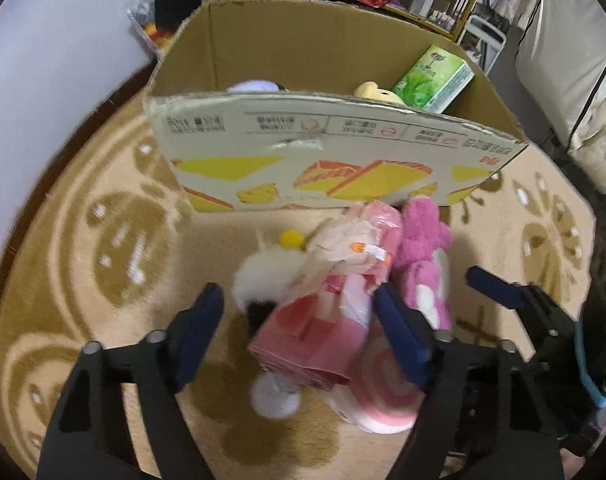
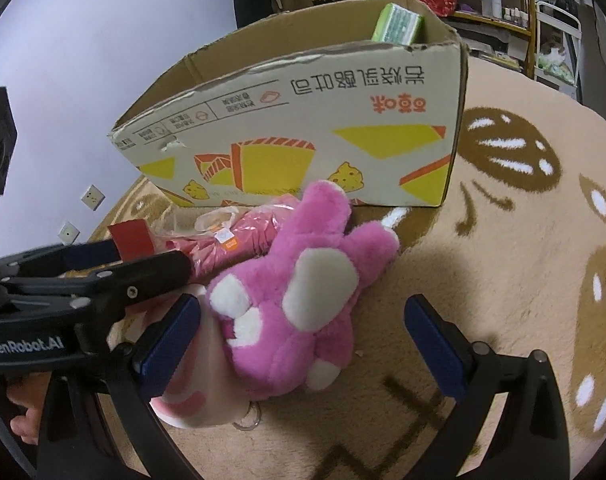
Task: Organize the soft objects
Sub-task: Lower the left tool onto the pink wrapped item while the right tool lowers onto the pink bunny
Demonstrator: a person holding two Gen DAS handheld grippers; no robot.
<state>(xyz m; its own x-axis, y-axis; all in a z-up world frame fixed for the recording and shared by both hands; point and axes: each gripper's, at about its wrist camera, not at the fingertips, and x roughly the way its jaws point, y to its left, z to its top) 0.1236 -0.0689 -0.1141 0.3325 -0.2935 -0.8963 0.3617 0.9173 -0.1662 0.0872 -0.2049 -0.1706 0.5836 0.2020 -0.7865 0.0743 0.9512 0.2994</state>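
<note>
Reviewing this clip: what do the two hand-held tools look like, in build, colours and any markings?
Both are black plastic frames with two forked arms, each ending in a flat dark-blue textured pad and joined by silver pins. The left tool and right tool look alike. Seen from the right wrist, the left one's side bears white "GenRobot.AI" lettering. A teal part shows on the right one's body.

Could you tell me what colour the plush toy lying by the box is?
Pink plush toy with white patches, clearest in the right wrist view.

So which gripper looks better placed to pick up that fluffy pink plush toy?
Probably the right gripper: its open jaws already straddle the fluffy pink plush toy. The left gripper is lined up on the pink plastic-wrapped pack.
</note>
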